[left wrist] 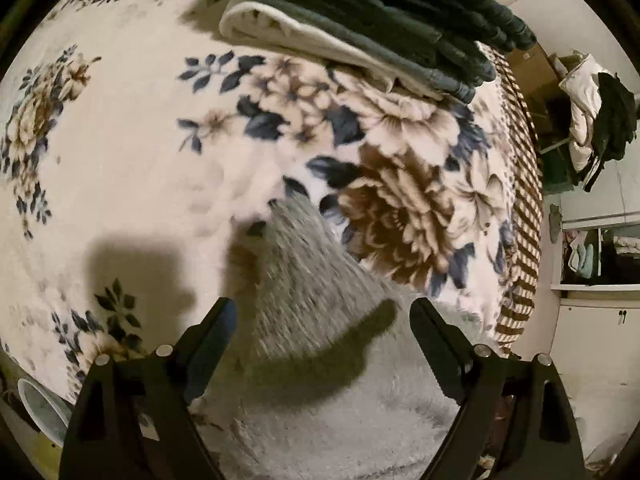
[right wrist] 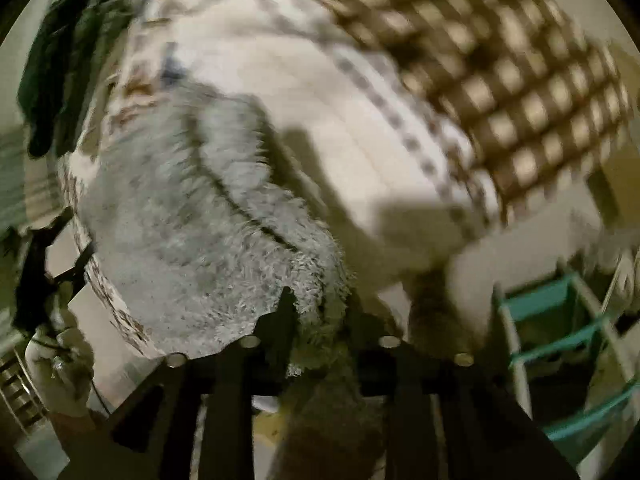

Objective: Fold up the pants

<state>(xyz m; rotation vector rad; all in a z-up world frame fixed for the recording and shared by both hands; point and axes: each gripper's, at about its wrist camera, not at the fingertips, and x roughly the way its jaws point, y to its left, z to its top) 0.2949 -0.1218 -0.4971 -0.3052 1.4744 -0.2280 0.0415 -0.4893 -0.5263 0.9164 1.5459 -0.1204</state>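
Fluffy grey pants [left wrist: 320, 280] lie on the plush floral blanket [left wrist: 140, 160]; left gripper [left wrist: 324, 312] spread wide, right gripper [right wrist: 316, 300] pinching fuzzy fabric.

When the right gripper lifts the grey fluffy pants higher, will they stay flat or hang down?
The grey fluffy pants will probably hang and drape: they already bend over the bed edge. The long pile looks soft and thick, so the right gripper, closed on the cloth, likely holds without slipping. They seem light, though bulky.

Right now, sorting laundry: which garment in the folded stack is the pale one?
The cream folded garment at the stack's bottom; the dark green folded garments lie above it.
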